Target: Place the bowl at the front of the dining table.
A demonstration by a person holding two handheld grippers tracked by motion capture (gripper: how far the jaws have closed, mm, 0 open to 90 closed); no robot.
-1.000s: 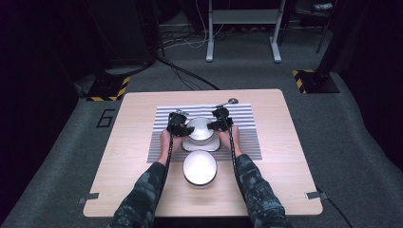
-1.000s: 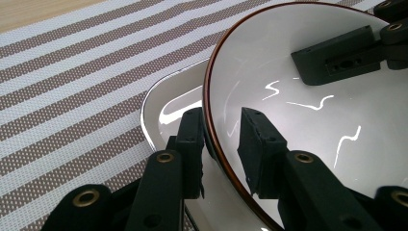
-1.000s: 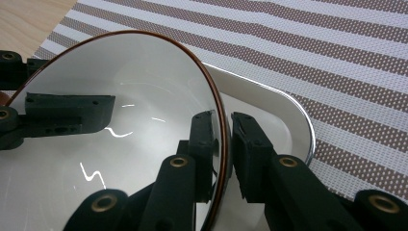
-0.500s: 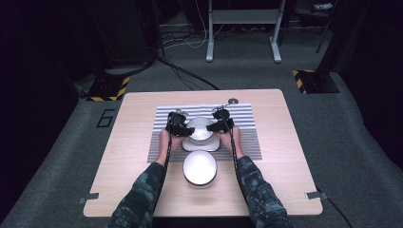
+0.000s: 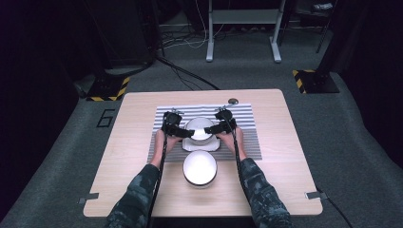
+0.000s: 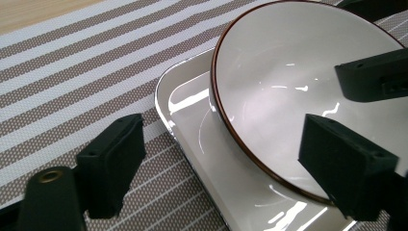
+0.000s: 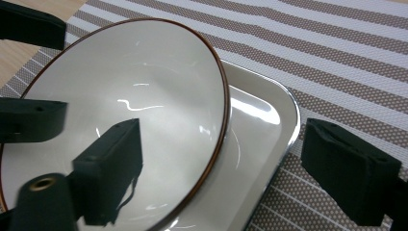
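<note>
Your light wooden table [image 5: 142, 156] carries a grey-and-white striped woven placemat [image 5: 247, 142] across its far half. In the middle of that mat sits a white rectangular tray with rounded corners and a glossy rim [image 6: 192, 115], and inside it rests a white round bowl with a thin brown rim [image 6: 298, 72]. The bowl holds nothing; only reflections show on its glaze. It covers most of the tray and leaves a strip of bare tray floor along one side, as your left gripper view shows. The tray holds the bowl alone.

Nearer to you, just off the mat's front edge on bare wood, stands a second white round bowl [image 5: 200, 167], also empty, close to the tray but apart from it.

Your left gripper [image 5: 177, 129] sits at the bowl's left side and your right gripper [image 5: 219, 126] at its right, both over the mat. The jaws of each have just been opening and now stand wide. On each, one black pad hangs over the bowl's inside and the other over the mat outside the tray, so bowl rim and tray edge lie between them; neither pad presses on either, and nothing is held.
</note>
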